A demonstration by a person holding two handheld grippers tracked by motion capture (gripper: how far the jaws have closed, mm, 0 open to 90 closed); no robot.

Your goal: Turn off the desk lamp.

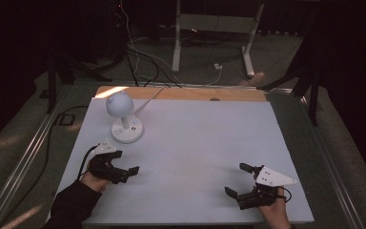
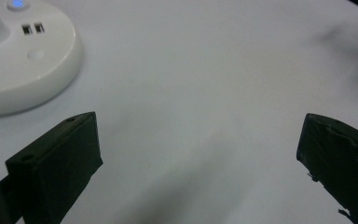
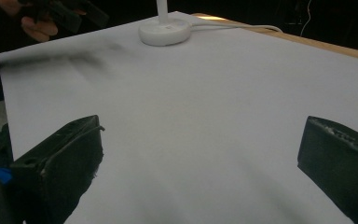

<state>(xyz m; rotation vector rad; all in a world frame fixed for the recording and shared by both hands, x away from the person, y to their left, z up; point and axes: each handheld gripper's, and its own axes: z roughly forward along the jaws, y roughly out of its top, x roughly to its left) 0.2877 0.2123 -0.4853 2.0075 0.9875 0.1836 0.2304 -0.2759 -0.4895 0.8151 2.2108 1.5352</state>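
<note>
A white desk lamp (image 1: 126,128) with a round base and a globe head stands at the far left of the white table top (image 1: 205,138). My left gripper (image 1: 126,164) is just in front of the lamp, open with nothing between its jaws. Its own view has the lamp base (image 2: 23,60) at the top left, with a blue light and two ports, beyond the open left gripper (image 2: 198,154). My right gripper (image 1: 237,179) rests open near the front right edge. The right gripper (image 3: 200,158) looks across bare white surface toward the lamp base (image 3: 164,31).
The lamp's white cable (image 1: 148,99) runs off the far edge, where a strip of wood (image 1: 186,93) shows. Beyond the table are metal stand legs (image 1: 212,43) and floor cables. The other hand with its gripper (image 3: 51,16) appears at the top left of the right gripper view.
</note>
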